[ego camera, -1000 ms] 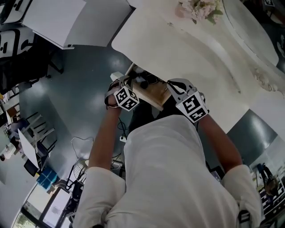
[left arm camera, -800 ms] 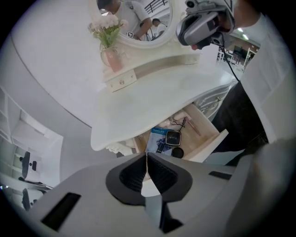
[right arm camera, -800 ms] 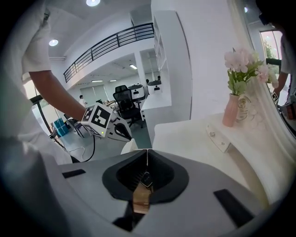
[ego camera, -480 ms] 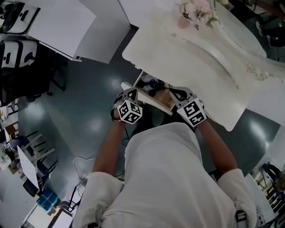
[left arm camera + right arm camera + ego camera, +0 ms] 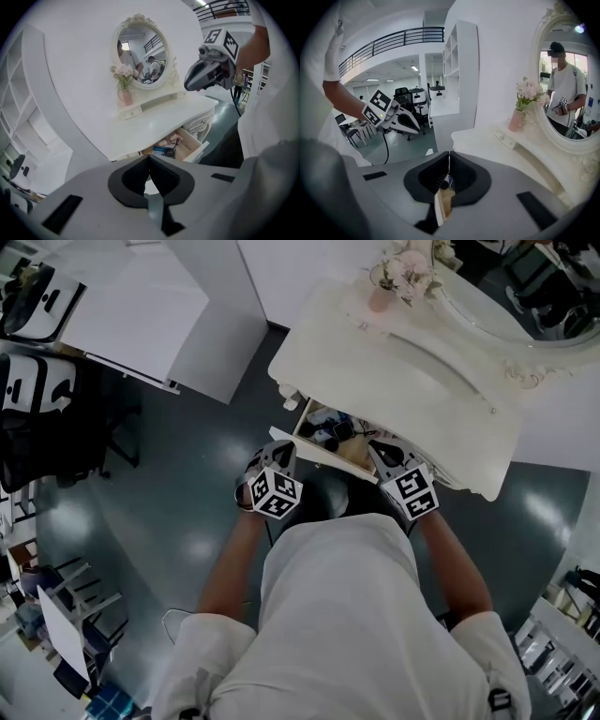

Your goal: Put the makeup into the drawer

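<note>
The wooden drawer [image 5: 330, 439] stands pulled out under the white dressing table [image 5: 412, 381]. Several makeup items [image 5: 328, 430] lie in it; in the left gripper view a dark blue box [image 5: 163, 151] and pinkish pieces [image 5: 171, 139] show inside the drawer [image 5: 197, 149]. My left gripper [image 5: 281, 457] hovers just in front of the drawer's left corner, jaws shut and empty [image 5: 149, 157]. My right gripper [image 5: 382, 452] hangs at the drawer's right corner, its jaws also shut with nothing between them [image 5: 449, 157]. Each gripper sees the other: the right gripper [image 5: 211, 70], the left gripper [image 5: 393, 118].
An oval mirror [image 5: 140, 51] and a pink vase of flowers [image 5: 398, 277] stand on the table top. Small knobbed drawers [image 5: 201, 123] sit to the right of the open one. A white desk [image 5: 141, 306] and black chairs [image 5: 37, 399] are off to the left on the grey floor.
Both grippers have drawn back from the open drawer towards my body and risen. The drawer has stayed open with the items inside.
</note>
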A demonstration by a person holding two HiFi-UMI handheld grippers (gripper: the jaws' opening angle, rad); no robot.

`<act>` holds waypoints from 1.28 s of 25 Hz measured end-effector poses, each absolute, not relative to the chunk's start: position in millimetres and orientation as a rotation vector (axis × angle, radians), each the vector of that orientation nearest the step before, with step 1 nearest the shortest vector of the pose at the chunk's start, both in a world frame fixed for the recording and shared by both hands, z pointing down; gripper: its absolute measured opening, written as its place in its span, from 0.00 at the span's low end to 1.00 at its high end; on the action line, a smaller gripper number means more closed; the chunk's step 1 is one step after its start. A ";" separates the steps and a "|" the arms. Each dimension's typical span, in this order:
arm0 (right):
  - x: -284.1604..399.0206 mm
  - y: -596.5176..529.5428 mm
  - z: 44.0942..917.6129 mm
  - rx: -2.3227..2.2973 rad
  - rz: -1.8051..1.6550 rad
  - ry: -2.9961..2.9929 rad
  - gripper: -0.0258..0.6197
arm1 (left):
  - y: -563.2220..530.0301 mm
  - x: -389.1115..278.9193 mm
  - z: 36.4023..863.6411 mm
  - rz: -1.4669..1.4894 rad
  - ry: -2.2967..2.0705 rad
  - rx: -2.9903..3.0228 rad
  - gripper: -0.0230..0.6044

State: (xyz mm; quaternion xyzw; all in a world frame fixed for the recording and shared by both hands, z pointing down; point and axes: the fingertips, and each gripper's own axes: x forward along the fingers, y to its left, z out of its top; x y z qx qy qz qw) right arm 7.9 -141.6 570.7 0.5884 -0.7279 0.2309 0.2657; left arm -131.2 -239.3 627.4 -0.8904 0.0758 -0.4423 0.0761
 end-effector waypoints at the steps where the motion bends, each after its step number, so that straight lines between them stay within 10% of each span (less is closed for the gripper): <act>1: 5.6 -138.7 568.4 1.607 0.620 -1.951 0.09 | -239.2 -134.5 622.3 -1.306 0.223 -2.675 0.06; 32: 73.2 -75.9 477.4 1.870 0.501 -2.010 0.09 | -223.3 -149.3 486.6 -0.778 0.820 -3.119 0.06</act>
